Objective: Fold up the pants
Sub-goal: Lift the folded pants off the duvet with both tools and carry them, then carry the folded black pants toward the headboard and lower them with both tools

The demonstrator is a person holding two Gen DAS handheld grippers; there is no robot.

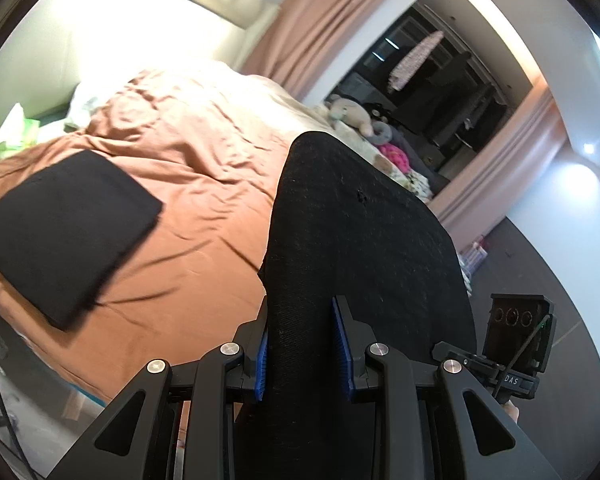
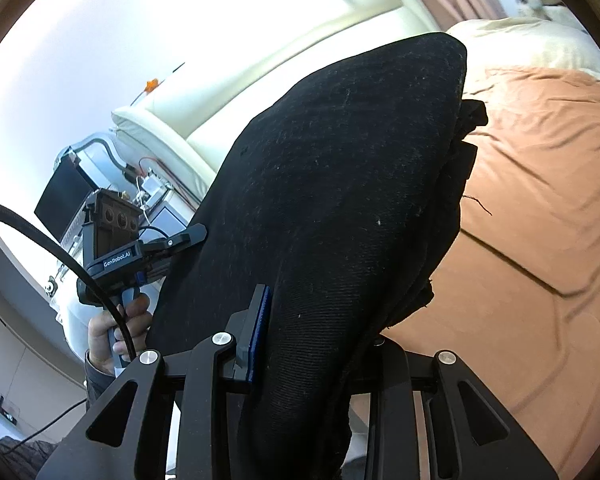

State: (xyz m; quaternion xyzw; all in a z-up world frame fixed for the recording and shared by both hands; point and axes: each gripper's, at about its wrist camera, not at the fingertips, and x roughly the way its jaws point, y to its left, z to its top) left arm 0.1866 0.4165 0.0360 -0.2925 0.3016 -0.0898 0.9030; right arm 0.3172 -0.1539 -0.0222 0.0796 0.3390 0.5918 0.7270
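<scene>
Bedroom, orange bedspread [image 1: 204, 184] below: I hold the black pants [image 1: 360, 240] aloft, left gripper [image 1: 300, 354] and right gripper [image 2: 300, 344] each clamped narrowly on the bundle, keeping the folds together for stacking beside a folded black garment [image 1: 68, 228].

Pants aloft between my two claws, over the bed.

In my left claw's view, the pants [image 1: 360, 240] rise from between my left gripper [image 1: 304, 352] toward 12 o'clock; a folded garment [image 1: 68, 232] lies on the bed [image 1: 204, 168] at 9 o'clock, a stuffed toy [image 1: 350, 114] on it near 1 o'clock. In my right claw's view, my right gripper [image 2: 320, 340] holds them; the bed lies at 3 o'clock, my left hand [image 2: 112, 332] at 8 o'clock.
</scene>
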